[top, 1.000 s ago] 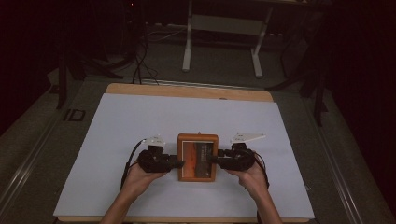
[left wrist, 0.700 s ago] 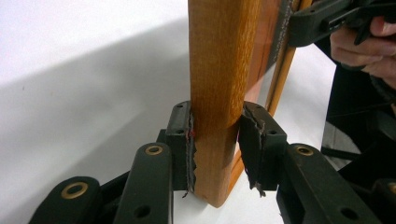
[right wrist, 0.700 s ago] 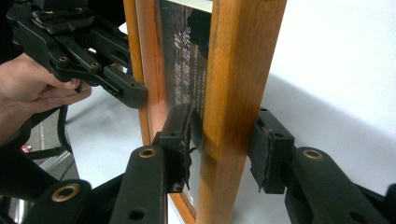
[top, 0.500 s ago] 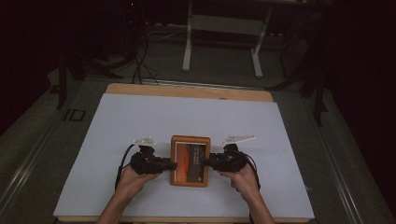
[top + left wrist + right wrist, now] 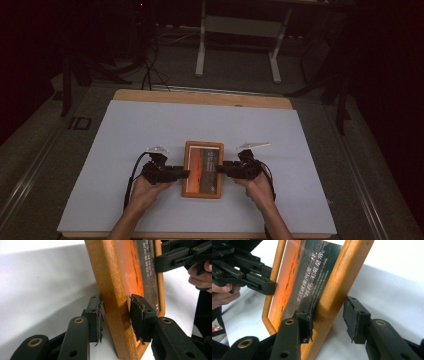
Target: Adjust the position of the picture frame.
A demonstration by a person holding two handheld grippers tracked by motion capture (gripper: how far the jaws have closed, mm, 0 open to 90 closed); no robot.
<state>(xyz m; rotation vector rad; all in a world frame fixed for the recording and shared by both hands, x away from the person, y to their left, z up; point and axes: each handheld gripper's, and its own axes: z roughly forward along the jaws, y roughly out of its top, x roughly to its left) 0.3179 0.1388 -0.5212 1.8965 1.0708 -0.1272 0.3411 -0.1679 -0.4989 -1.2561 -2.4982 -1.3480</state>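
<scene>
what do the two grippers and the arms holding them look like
Both are black. The left tongs and the right tongs each have two jointed black arms with brass-coloured rivets, ending in flat black pads with worn, frayed edges. From above, each carries a pale three-cornered plate on top and trails a black cable. The forearms are bare, no sleeves in view.

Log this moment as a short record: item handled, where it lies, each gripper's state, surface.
item: wooden picture frame with an orange and dark print
placement: near the front middle of the table, on the white sheet
left gripper: straddles the frame's left rail, a gap at each pad, jaws just been opening
right gripper: straddles the right rail, one pad at the wood, the other apart
hold: neither clamps
</scene>
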